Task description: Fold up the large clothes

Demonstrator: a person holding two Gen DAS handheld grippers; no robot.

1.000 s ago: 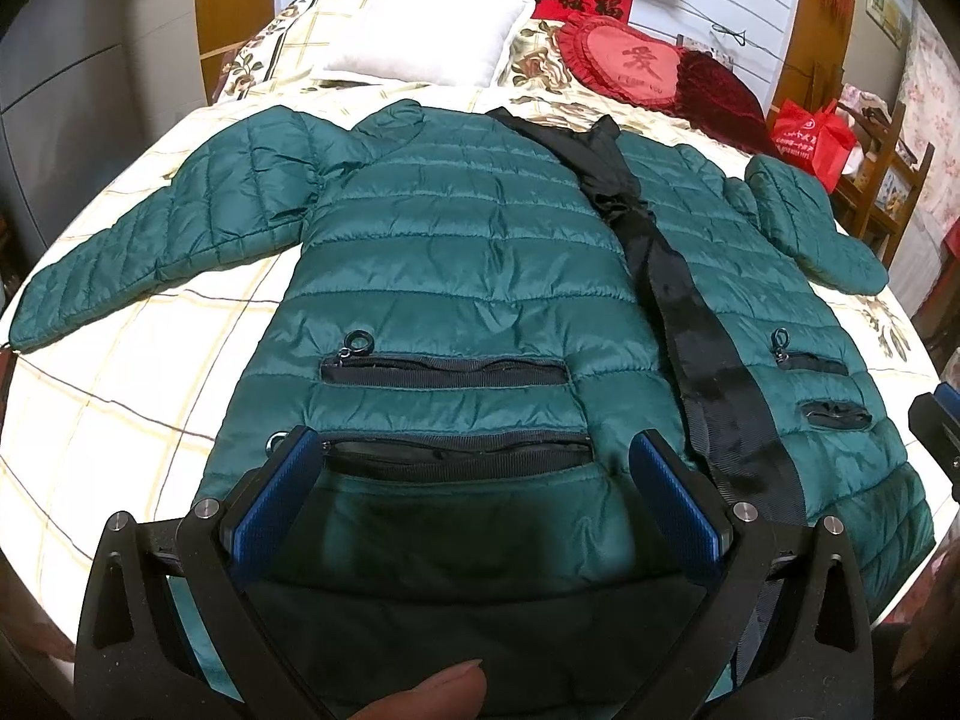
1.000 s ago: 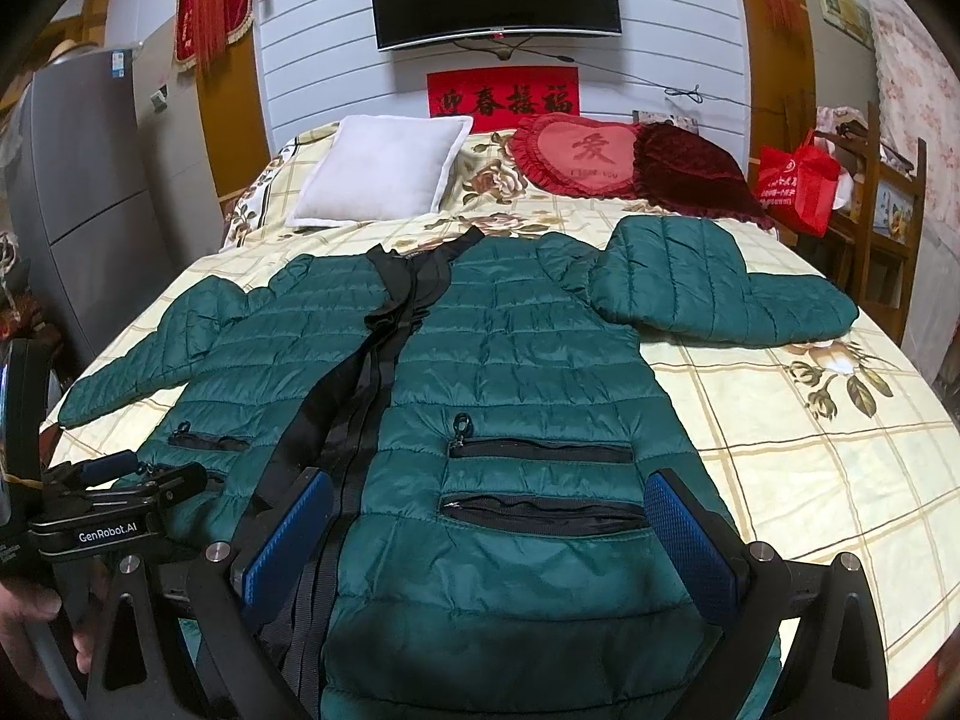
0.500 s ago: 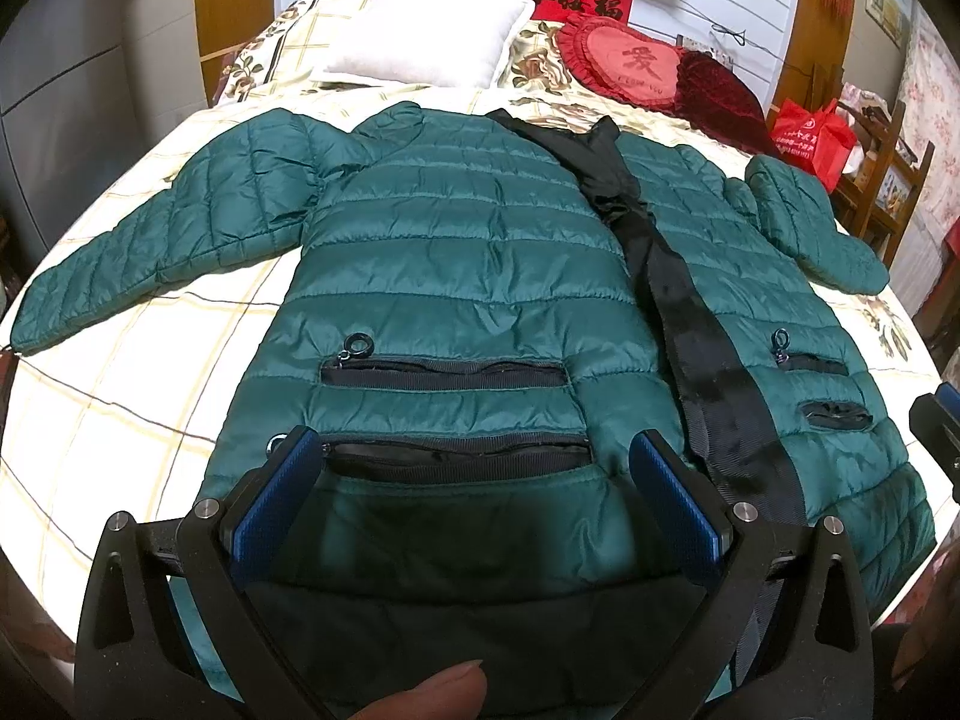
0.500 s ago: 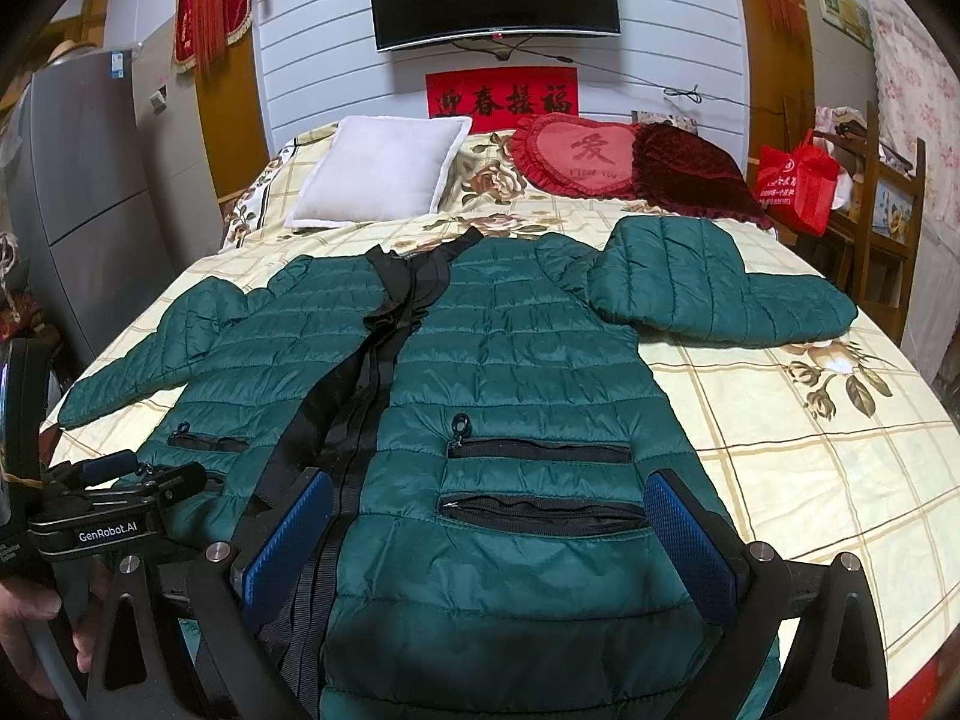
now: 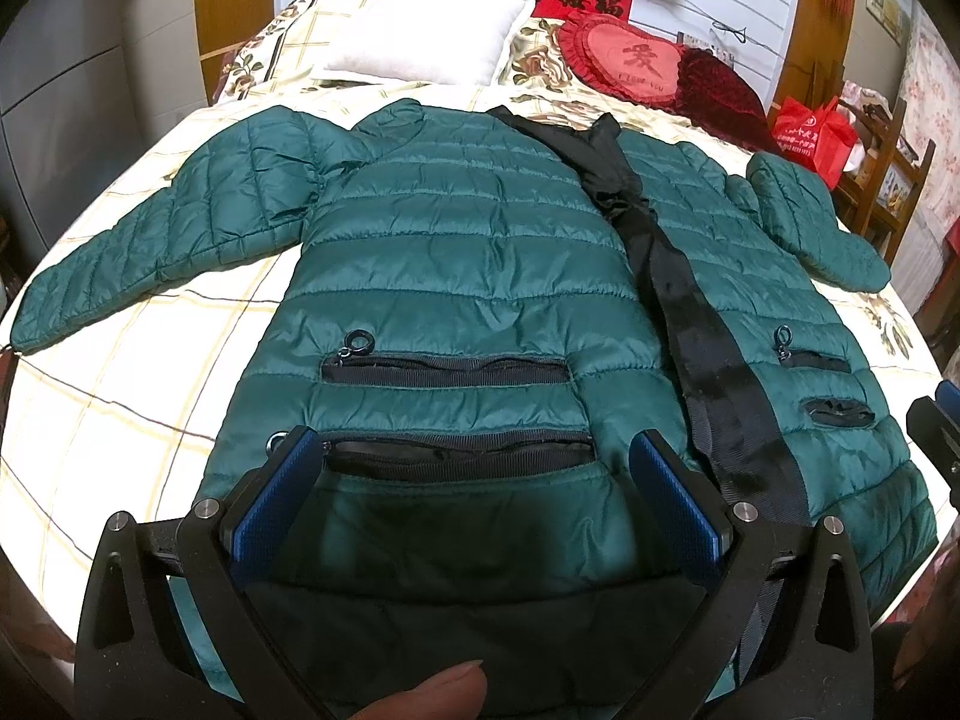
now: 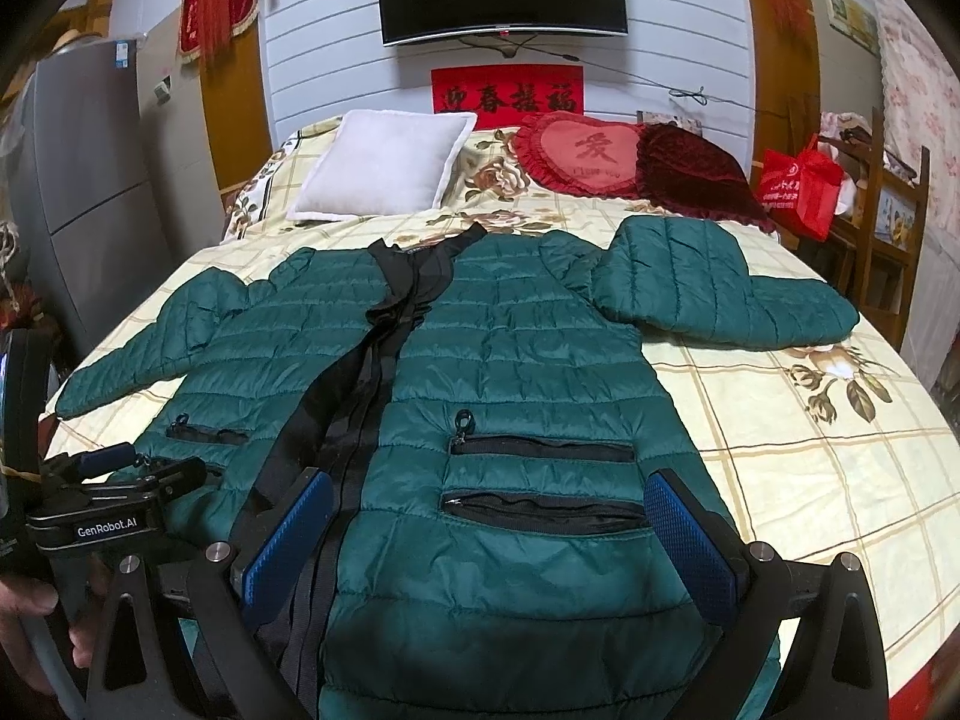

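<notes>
A dark green quilted jacket (image 5: 456, 264) lies flat, front up, on the bed, with a black zipper band (image 5: 678, 300) running down its middle. Its left sleeve (image 5: 162, 228) stretches out straight; its right sleeve (image 6: 714, 294) is folded in near the shoulder. My left gripper (image 5: 474, 480) hovers open over the hem of the left front panel, by the lower pocket (image 5: 456, 450). My right gripper (image 6: 492, 516) stands open above the right panel's hem (image 6: 522, 618), straddling its lower pocket (image 6: 540, 510). Neither holds cloth.
The bed (image 6: 810, 456) has a cream plaid sheet. A white pillow (image 6: 384, 165), a red heart cushion (image 6: 588, 153) and a dark red cushion (image 6: 696, 180) lie at its head. A wooden chair with a red bag (image 6: 798, 183) stands right; a grey cabinet (image 6: 96, 180) left.
</notes>
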